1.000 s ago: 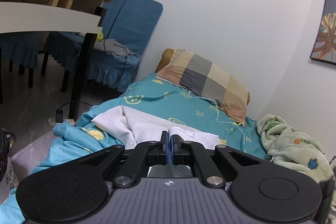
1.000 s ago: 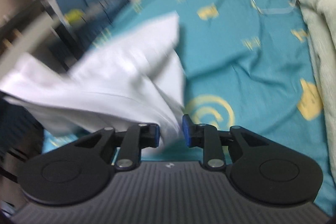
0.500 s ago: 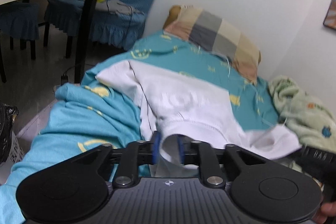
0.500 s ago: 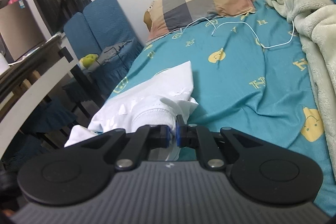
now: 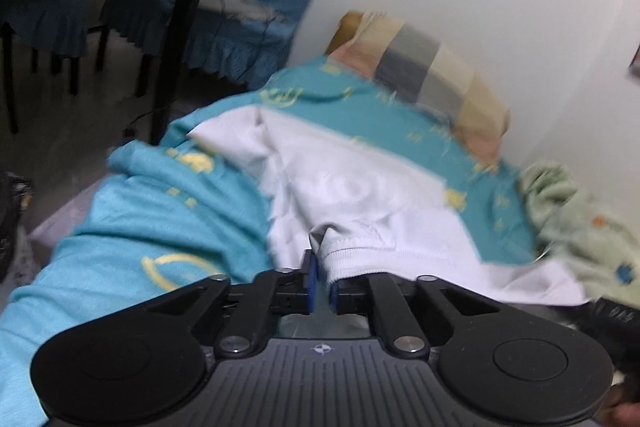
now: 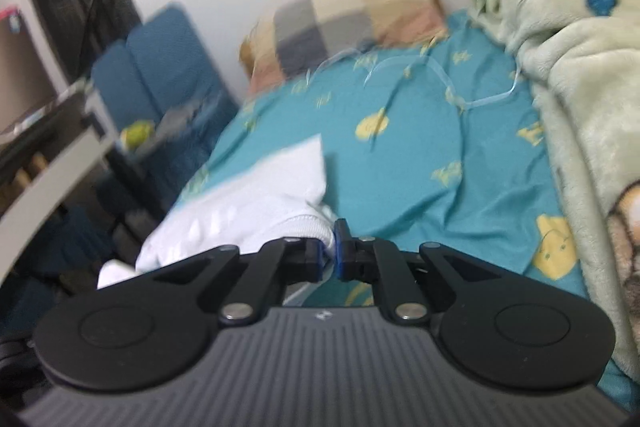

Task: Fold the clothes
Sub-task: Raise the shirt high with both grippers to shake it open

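White shirt stretches ahead of both near-shut grippers, left gripper and right gripper, each pinching its ribbed hem.

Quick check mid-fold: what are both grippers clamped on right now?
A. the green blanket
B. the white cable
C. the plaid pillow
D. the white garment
D. The left gripper and the right gripper are each shut on a ribbed edge of the white garment, which lies on the teal bed sheet.
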Demonstrator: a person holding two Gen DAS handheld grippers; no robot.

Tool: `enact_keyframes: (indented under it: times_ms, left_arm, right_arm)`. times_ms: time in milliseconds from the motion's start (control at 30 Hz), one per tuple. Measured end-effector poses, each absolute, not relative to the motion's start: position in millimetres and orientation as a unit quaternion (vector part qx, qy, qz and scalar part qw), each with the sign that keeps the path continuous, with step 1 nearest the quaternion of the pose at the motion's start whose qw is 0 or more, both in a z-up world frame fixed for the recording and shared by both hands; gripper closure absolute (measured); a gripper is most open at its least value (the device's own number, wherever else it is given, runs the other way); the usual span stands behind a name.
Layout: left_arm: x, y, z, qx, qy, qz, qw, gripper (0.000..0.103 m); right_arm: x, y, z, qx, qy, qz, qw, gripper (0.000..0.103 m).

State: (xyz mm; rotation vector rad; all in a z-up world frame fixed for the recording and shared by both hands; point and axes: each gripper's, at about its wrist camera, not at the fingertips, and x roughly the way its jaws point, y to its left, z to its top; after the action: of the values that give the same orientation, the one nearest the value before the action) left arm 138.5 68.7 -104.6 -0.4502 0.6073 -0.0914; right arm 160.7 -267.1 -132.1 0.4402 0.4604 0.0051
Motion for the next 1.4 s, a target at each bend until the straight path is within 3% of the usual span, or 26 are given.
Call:
enact_keyframes:
  times_ms: [233,533,700,900,1033,1167,1267,1400]
  left_arm:
    - [108,70,0,-0.202,0.137,-0.087,0.966,0.101]
    - [60,103,202,-0.198,-0.030,-0.106,0.974,0.101]
    - [1,111,307,-0.160,-0.099,-0.121,0.975,0.100]
    - [-85,115,401,-0.148,-0.130,-0.153,0.968,0.100]
    - [-135,114,433,-0.141,-0.131,-0.167,0.967,0.100]
    - [-152,116,435,-0.164,-0.103,-0.181,0.964,0.100]
    - [-131,114,414,-0.169,-0.074,-0.172,0.968,0.100]
    - [-47,106,365,-0.183,-0.011,-0.162,0.970,0.099]
  right_arm:
    - [136,-264,-46,0.185,0.109,0.001,0.977,0.095]
    - [67,-242,146,0.128,-0.033,0.055,0.990,0.095]
    - [-3,-229,239,0.100,-0.112,0.068,0.986,0.095]
    - [-100,-225,313,0.078,-0.187,0.070,0.977,0.095]
    - [-152,-228,339,0.075,-0.208,0.074,0.972,0.095]
    - [-154,-232,338,0.079,-0.176,0.079,0.978,0.095]
    - [-131,-233,317,0.074,-0.144,0.076,0.984,0.095]
    - [-69,-243,276,0.091,-0.086,0.069,0.990,0.094]
